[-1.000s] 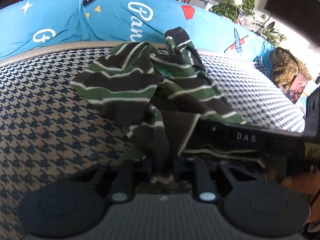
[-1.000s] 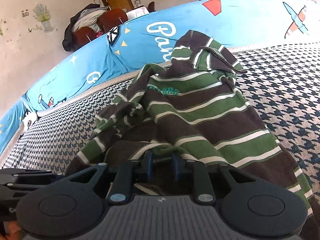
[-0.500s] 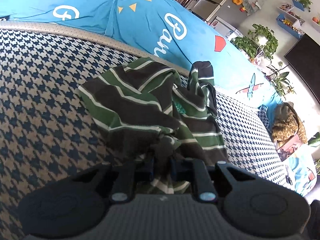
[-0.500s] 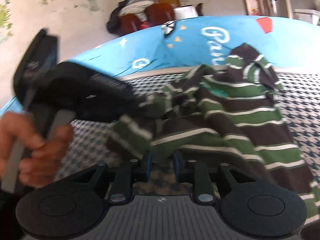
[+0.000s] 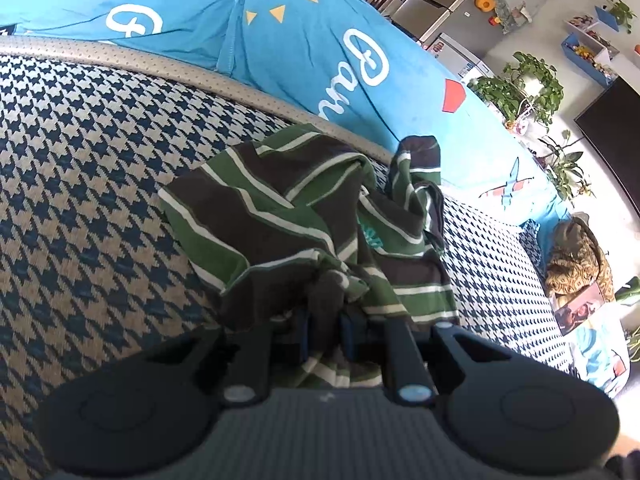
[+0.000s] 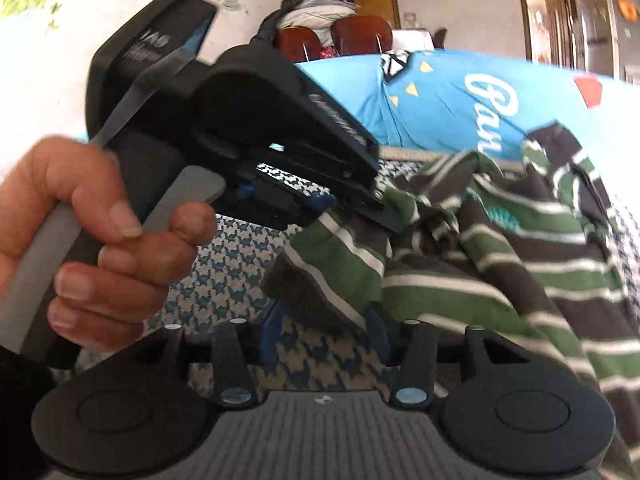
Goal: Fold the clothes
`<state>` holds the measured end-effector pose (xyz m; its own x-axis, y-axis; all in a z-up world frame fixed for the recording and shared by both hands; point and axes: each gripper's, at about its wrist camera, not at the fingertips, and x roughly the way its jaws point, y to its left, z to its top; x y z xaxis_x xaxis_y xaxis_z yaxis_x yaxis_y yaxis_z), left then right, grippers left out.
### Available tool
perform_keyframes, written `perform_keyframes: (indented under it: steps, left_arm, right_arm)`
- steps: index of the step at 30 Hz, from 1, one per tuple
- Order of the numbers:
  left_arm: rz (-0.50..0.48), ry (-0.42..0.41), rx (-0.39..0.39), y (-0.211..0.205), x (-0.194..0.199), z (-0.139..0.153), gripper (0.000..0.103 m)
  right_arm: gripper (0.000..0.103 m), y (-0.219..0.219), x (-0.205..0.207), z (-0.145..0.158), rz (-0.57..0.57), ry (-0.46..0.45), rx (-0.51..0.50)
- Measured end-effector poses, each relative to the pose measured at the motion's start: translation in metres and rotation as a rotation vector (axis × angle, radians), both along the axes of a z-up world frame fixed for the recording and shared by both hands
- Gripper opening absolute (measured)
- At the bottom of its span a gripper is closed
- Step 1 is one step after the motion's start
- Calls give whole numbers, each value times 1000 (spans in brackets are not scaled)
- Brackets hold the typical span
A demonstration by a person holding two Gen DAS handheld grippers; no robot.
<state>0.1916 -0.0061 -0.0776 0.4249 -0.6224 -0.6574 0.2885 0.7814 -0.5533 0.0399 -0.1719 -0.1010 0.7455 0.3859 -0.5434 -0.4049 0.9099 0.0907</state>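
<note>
A green and brown striped shirt (image 5: 280, 216) lies crumpled on the houndstooth cushion (image 5: 88, 208). My left gripper (image 5: 324, 320) is shut on a bunched fold of it near the shirt's front edge. In the right wrist view the shirt (image 6: 520, 280) spreads to the right. There a hand (image 6: 80, 232) holds the left gripper (image 6: 380, 208), which pinches the cloth and lifts it. My right gripper (image 6: 325, 334) is opening. A loose striped corner (image 6: 320, 280) hangs just beyond its parted fingers, and the pads do not press on it.
A blue cover with white lettering (image 5: 320, 40) drapes the backrest behind the shirt. Potted plants (image 5: 520, 88), a dark screen (image 5: 612, 128) and a patterned cushion (image 5: 576, 260) stand to the right. Brown chairs piled with clothes (image 6: 328, 36) are far behind.
The right jaws have parted and let go of the shirt's hem. The left gripper, still clamped on cloth, has swung across into the right wrist view, dragging the shirt's edge with it.
</note>
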Motion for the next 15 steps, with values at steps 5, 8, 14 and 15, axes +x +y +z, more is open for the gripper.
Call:
perform_keyframes:
  steps: [5,8,14,15]
  left_arm:
    - [5,31,-11,4,10,-4,15]
    - [14,50,-29,7,15,-6,15]
    - [29,61,-41,8,19,-8,15]
    - [29,61,-42,8,19,-8,16]
  right_arm:
    - [49,17,12,-7,15,-34,-72]
    - [50,22,22,-13,10,-43,-104]
    - [50,27,33,-23,-1,-39,-136]
    - [49,27,34,-24,-4,-38,-140]
